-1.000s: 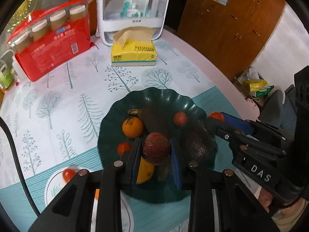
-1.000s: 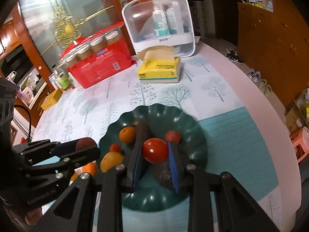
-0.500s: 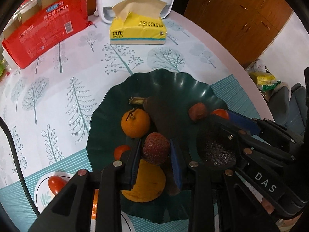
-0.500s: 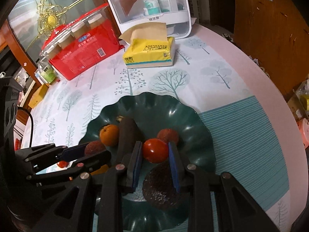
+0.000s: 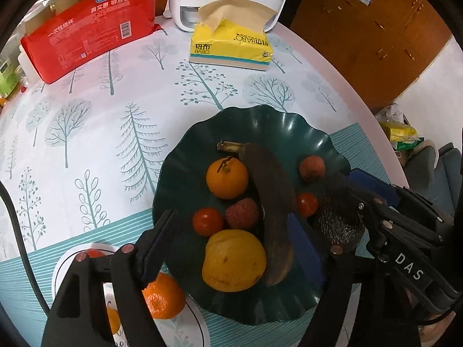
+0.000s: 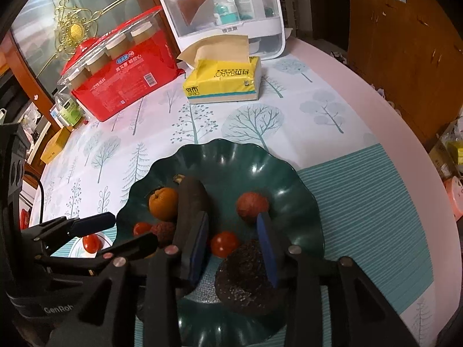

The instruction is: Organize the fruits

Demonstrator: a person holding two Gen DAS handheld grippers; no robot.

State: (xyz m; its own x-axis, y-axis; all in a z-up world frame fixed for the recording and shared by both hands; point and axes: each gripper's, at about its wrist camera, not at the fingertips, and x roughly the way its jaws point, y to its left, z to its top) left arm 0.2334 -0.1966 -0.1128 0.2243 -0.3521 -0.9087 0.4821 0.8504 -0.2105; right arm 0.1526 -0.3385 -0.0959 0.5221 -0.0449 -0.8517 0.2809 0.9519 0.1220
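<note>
A dark green wavy plate (image 5: 277,127) (image 6: 231,156) holds a blackened banana (image 5: 272,185), an orange (image 5: 227,177), a yellow pear (image 5: 233,260), two lychees (image 5: 241,213) (image 5: 312,167), two cherry tomatoes (image 5: 207,221) (image 5: 307,204) and a dark avocado (image 6: 246,277). My left gripper (image 5: 231,245) is open over the plate's near side, the released lychee lying below it. My right gripper (image 6: 233,238) is open, the tomato (image 6: 224,243) lying on the plate between its fingers.
A white plate (image 5: 66,269) at the lower left holds a mandarin (image 5: 162,296) and a tomato (image 5: 92,253). A yellow tissue box (image 5: 231,49), a red cup pack (image 5: 89,23) and a white organizer (image 6: 228,14) stand at the back. The table edge curves on the right.
Both grippers opened. The left let go of the lychee and the right let go of the tomato; both fruits now lie on the green plate. Both grippers moved lower and closer.
</note>
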